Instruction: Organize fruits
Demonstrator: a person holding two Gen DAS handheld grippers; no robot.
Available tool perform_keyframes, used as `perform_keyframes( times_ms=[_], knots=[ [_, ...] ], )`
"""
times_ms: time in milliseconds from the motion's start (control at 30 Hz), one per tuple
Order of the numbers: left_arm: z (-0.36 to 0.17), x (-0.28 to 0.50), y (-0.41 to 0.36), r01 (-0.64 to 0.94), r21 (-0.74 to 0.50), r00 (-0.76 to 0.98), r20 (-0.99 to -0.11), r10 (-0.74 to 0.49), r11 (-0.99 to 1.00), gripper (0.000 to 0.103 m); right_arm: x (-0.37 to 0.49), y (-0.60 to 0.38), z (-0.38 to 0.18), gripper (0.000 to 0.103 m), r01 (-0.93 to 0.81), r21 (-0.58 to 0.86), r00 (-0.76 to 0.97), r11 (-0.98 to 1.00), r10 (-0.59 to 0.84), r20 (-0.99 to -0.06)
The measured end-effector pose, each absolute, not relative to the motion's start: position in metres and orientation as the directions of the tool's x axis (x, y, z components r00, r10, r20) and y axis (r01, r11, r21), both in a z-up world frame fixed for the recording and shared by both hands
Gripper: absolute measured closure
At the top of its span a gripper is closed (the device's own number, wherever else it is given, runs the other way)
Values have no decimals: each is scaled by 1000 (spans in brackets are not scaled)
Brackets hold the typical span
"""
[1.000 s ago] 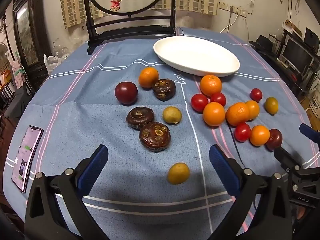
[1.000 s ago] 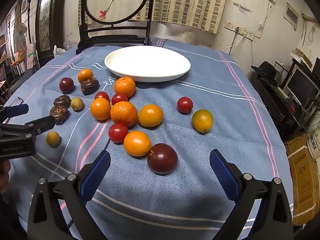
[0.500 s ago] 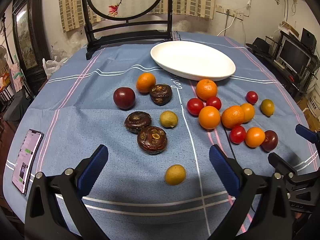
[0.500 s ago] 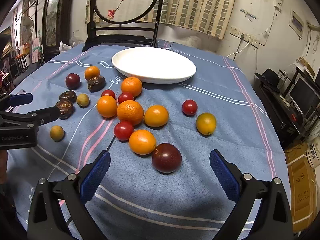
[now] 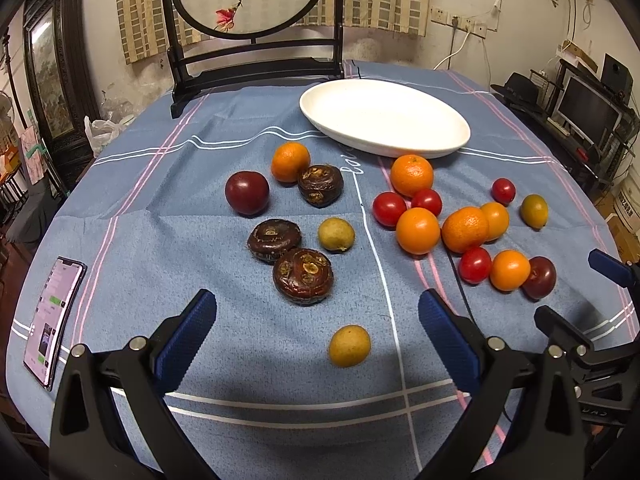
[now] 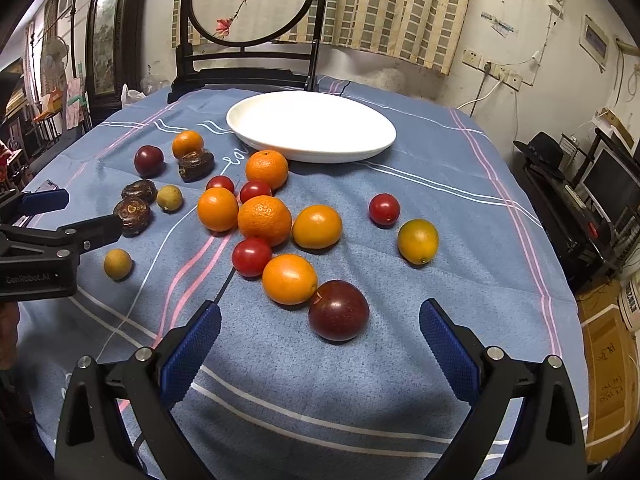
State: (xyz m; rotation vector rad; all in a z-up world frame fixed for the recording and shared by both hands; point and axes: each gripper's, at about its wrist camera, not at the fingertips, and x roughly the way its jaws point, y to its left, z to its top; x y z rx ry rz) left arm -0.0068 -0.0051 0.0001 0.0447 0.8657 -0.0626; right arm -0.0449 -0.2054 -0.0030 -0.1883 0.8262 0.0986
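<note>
Fruit lies scattered on a blue tablecloth (image 5: 160, 208) in front of an empty white plate (image 5: 384, 118) (image 6: 312, 126). Several oranges (image 6: 264, 220), small red tomatoes (image 6: 252, 257), dark plums (image 6: 338, 310), brown water chestnuts (image 5: 303, 276) and yellow-green fruits (image 5: 349, 345) are spread about. My left gripper (image 5: 316, 320) is open above the near yellow fruit, holding nothing. My right gripper (image 6: 320, 332) is open just short of the near plum, also holding nothing. Each gripper shows at the edge of the other's view.
A phone (image 5: 52, 316) lies near the table's left edge. A dark wooden stand with a round painted screen (image 5: 248, 4) sits at the far edge behind the plate. Right of the table stand a monitor (image 5: 588, 110) and shelving.
Both grippers have drawn back and risen a little, so the fruit sits slightly farther away in both views. No fruit has moved and both grippers stay open.
</note>
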Motion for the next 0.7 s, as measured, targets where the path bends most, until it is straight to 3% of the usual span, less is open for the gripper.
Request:
perform_keyframes(
  times_ms=[700],
  knots=[
    [-2,-8,-4,75,17,648,-761,-36,997,4,-46,-205,-3,3,-160,-127,674,979,14,-738]
  ],
)
